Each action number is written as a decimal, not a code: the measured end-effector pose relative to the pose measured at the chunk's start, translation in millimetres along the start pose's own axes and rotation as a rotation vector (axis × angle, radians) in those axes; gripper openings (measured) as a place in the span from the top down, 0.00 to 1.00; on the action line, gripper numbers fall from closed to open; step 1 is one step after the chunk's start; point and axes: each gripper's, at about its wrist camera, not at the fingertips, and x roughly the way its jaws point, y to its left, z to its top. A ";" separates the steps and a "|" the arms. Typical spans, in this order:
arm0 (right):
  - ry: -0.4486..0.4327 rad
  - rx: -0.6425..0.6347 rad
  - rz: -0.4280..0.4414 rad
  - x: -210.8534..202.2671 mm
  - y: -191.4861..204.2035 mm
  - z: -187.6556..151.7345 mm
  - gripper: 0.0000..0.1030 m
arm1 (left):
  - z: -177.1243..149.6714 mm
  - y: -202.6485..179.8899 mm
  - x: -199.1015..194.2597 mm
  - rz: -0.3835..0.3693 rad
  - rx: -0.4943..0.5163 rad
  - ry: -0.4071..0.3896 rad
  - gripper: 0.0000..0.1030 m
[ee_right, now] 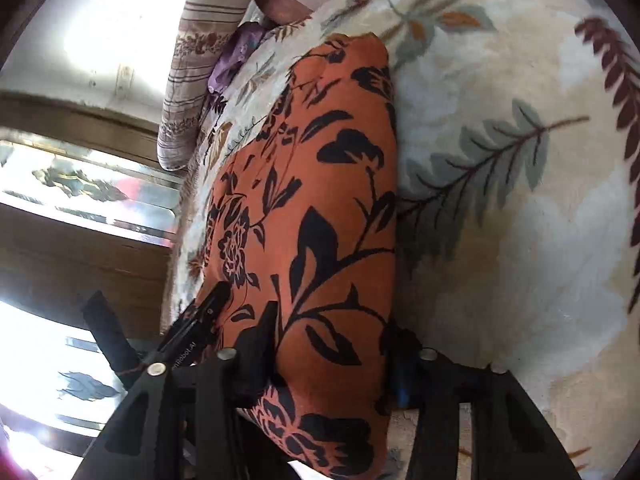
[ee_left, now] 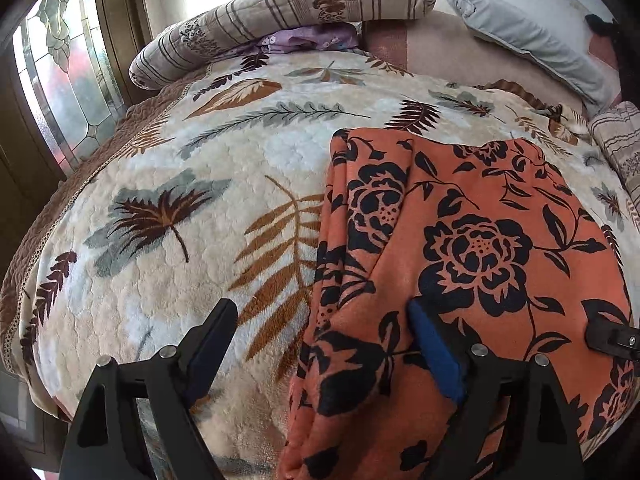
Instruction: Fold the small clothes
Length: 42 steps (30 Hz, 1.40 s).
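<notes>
**Orange floral garment folded on leaf-print blanket, both grippers at its near end**

Fabric in orange with black flowers, the garment, lies folded into a long strip on a cream blanket printed with brown and grey leaves. In the left wrist view it runs from the near edge toward the middle of the bed, with stacked layers showing along its left side.

The left gripper stands with its jaws wide apart. Its left finger hangs over bare blanket, while the right finger, faced with a blue pad, rests on the orange cloth. The garment's layered left edge lies in the gap between the two fingers, not pinched by them.

The right gripper straddles the near end of the folded garment, one finger on either side of the strip. The cloth fills the gap between them; whether the fingers are pressing on it or merely flanking it cannot be told from this angle. The other gripper's black tip shows just to its left, touching the garment's edge.

At the head of the bed lie a striped bolster, a purple cloth tucked beneath it, and a pale blue pillow. A leaded glass window stands to the left.
</notes>
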 end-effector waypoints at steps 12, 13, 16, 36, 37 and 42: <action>-0.135 0.136 0.084 -26.1 -25.2 27.2 0.23 | -3.3 14.4 7.3 -0.084 -0.065 0.000 0.07; -0.108 0.180 0.113 -15.0 -32.9 36.1 0.24 | -3.0 15.5 8.0 -0.091 -0.068 0.002 0.07; 0.025 0.245 0.167 27.7 -41.7 50.4 0.59 | -3.3 16.6 8.1 -0.094 -0.070 0.003 0.07; -0.064 0.095 -0.004 31.8 -20.1 100.5 0.64 | -18.0 22.7 0.2 -0.116 -0.056 0.044 0.05; -0.092 -0.003 -0.080 26.0 0.9 99.3 0.65 | -19.2 23.7 0.6 -0.118 -0.068 0.044 0.04; -0.108 -0.121 -0.251 28.7 20.3 90.0 0.53 | -19.8 24.4 2.8 -0.123 -0.081 0.047 0.02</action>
